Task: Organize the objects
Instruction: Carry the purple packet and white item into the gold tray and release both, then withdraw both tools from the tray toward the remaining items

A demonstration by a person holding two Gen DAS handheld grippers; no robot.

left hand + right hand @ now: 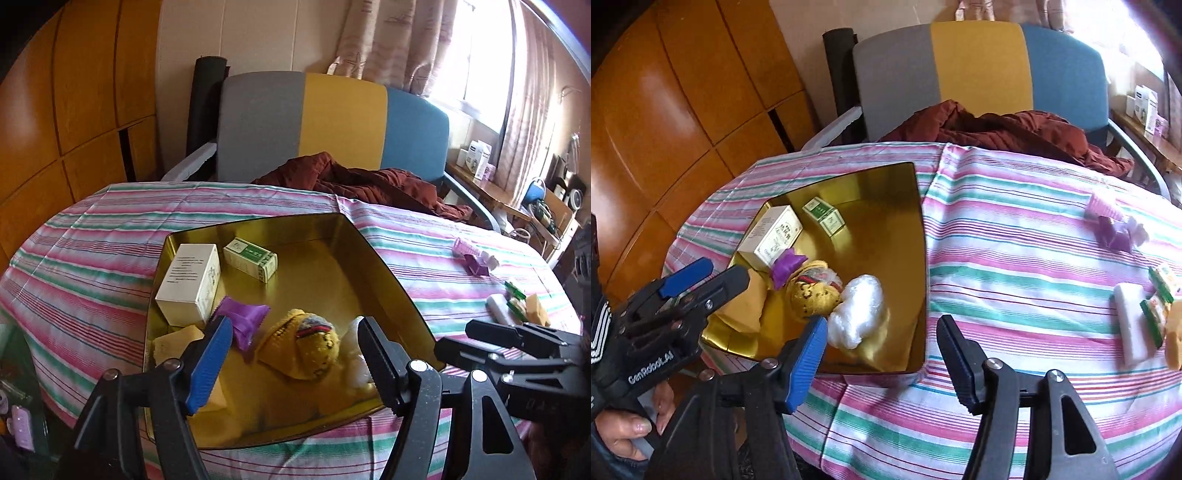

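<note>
A gold tin (369, 266) (918, 240) lies on the striped tablecloth (1015, 258). Inside it are a white box (188, 280), a green-and-white box (251, 258), a purple packet (245, 317), a yellow knitted piece (299, 343), a yellow sponge (173, 343) and a white plastic wad (857, 310). My left gripper (293, 328) hangs open over the knitted piece, its pads clear of it. My right gripper (882, 325) is open above the tin's near right corner. The wad lies just beside its blue finger (809, 354), not pressed. Each gripper also shows in the other's view, the left gripper (701, 280) and the right gripper (498, 339).
Loose on the cloth at the right are a white bar (1132, 325), green packets (1160, 295), another yellow sponge (1174, 339) and purple pieces (1115, 229). A grey, yellow and blue chair (332, 122) with a red-brown garment (369, 181) stands behind the table. Wooden panels line the left.
</note>
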